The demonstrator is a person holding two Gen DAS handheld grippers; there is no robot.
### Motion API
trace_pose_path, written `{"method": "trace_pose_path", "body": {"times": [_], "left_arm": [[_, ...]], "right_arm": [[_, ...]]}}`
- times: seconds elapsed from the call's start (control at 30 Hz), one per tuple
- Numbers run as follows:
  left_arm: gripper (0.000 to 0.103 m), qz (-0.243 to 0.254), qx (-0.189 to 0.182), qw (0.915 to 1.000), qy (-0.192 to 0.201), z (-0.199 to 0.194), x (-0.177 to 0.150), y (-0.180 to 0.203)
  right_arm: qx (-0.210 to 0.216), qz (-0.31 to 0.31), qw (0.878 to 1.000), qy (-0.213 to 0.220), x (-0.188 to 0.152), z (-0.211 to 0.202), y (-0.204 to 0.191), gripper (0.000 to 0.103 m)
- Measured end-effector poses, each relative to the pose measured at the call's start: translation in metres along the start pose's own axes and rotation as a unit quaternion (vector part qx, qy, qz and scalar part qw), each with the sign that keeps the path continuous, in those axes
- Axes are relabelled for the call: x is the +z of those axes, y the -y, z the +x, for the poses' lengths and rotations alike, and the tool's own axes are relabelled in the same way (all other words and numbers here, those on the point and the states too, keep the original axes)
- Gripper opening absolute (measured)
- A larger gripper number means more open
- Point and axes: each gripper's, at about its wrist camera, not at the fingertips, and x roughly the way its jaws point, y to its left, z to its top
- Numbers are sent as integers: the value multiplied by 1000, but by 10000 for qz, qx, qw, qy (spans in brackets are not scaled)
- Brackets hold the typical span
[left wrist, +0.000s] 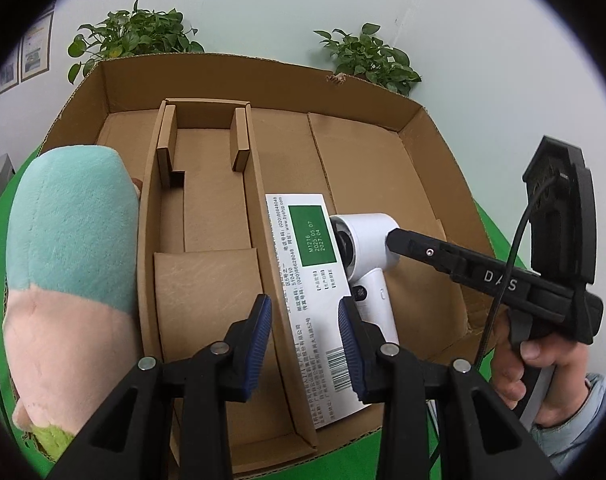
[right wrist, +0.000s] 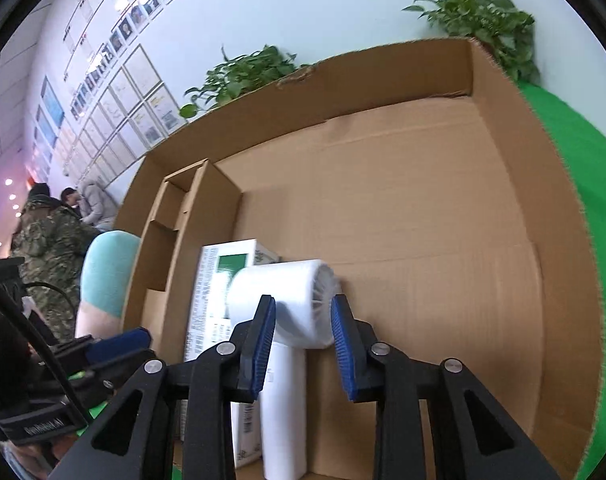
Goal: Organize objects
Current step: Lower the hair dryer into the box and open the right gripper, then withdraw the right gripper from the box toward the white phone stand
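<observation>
Now, dryer (right wrist: 287,320): white, lies in the big tray (left wrist: 435,148), lower centre of the right view, handle toward the camera.
Beside it: white box (left wrist: 303,280) with green label, touching the dryer's left side; I judge both already placed.
Right gripper (right wrist: 303,340): jaws apart, astride the dryer's barrel, pads not pressing; no grip.
Left gripper (left wrist: 305,340): jaws apart and empty, hovering over the box's near end.
Plush (left wrist: 71,264): teal and pink, left edge of the left view, outside the tray wall.
Divider (left wrist: 207,184): narrow slots, empty, centre-left.
Step, likely: draw the right gripper straight back.
Care: avoid nudging the barrel; keep the pads parted.
</observation>
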Motion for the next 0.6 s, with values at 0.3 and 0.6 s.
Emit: {"method": "trace_pose_path", "body": {"times": [0.3, 0.6], "left_arm": [[33, 15, 18, 10000, -21, 4, -4, 2], [34, 96, 241, 9996, 55, 1, -8, 4]], "right_arm": [[-98, -140, 9999, -4, -9, 4, -8, 28], [-594, -200, 9976, 297, -17, -16, -16, 68]]}}
